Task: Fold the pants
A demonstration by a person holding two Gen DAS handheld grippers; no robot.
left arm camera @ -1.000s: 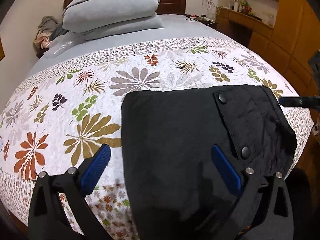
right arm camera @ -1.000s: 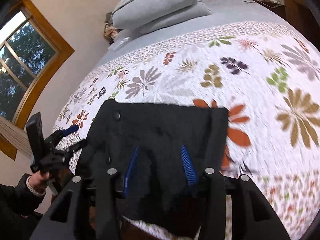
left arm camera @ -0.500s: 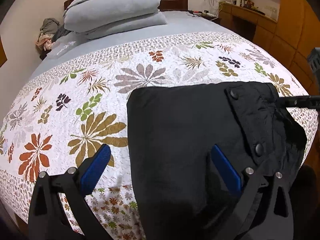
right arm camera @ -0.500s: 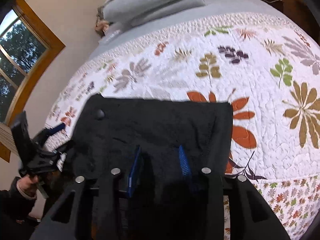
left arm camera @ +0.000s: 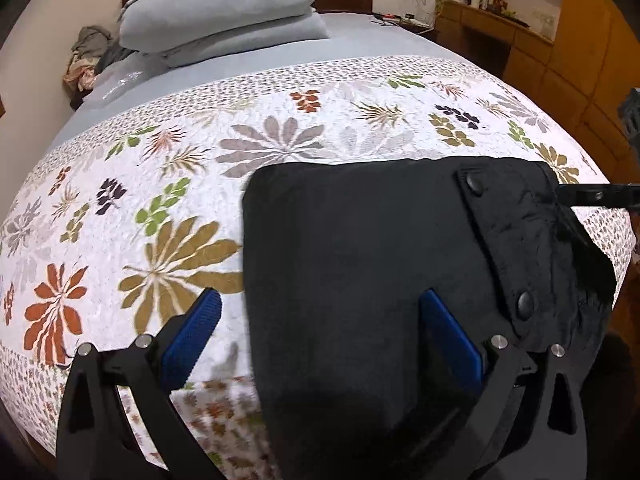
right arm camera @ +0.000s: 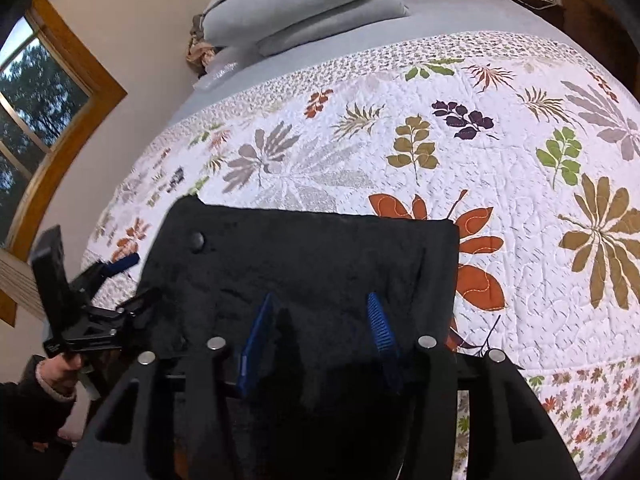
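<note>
Black pants (left arm camera: pixel 360 248) lie folded on the floral quilt (left arm camera: pixel 160 184) near the bed's front edge; a buttoned pocket flap (left arm camera: pixel 516 224) faces up on their right side. My left gripper (left arm camera: pixel 320 312) is open wide, its blue pads straddling the pants' left edge without gripping. In the right wrist view the pants (right arm camera: pixel 312 256) lie under my right gripper (right arm camera: pixel 320 312), which is open with its pads just above the cloth. The left gripper also shows at the left in the right wrist view (right arm camera: pixel 120 276), beside the pants.
Grey pillows (left arm camera: pixel 224 12) are stacked at the headboard, with a heap of clothes (left arm camera: pixel 92 56) beside them. Wooden drawers and cabinets (left arm camera: pixel 560 40) stand at the right of the bed. A window (right arm camera: pixel 36 120) is on the left wall.
Both grippers have drawn back slightly from the pants. The right gripper's pads have spread a little wider. The pants lie still.
</note>
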